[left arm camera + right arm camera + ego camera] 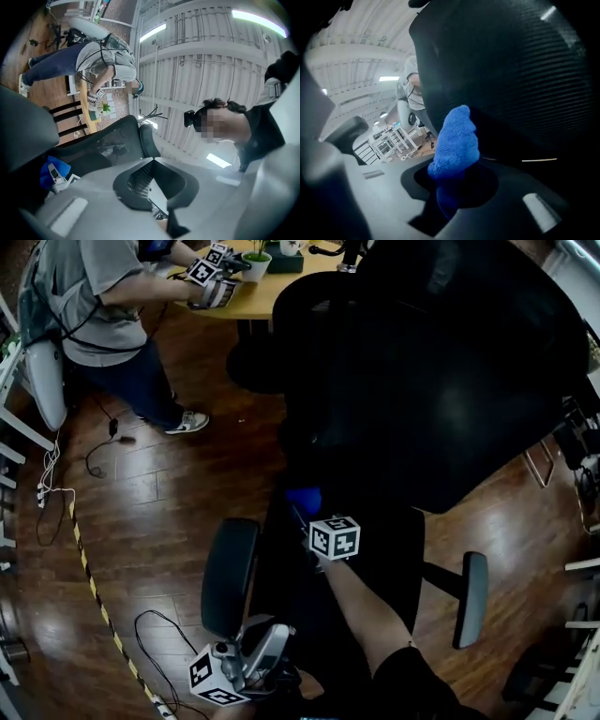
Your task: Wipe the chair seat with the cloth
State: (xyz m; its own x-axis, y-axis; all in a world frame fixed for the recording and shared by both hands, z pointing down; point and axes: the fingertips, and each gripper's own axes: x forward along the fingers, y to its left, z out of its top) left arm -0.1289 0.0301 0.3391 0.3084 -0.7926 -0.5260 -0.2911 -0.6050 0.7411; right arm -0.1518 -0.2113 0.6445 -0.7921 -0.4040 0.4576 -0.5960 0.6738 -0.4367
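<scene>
Holds left tongs (152, 158) clenched on nothing, low beside the armrest (230, 577) and tipped ceilingward, likely to stay clear of the stroke. Clamps bunched blue cloth (303, 500) in right tongs (310, 515), arm stretched forward, apparently to reach the rear of the seat (394, 559) under the backrest (450, 381). Cannot tell whether cloth touches seat.

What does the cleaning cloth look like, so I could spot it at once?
Find the big black office chair in the middle of the wooden floor. Where its seat meets the backrest, the right gripper pinches a small fluffy cloth. It is bright blue, the only vivid colour against the dark chair.
</scene>
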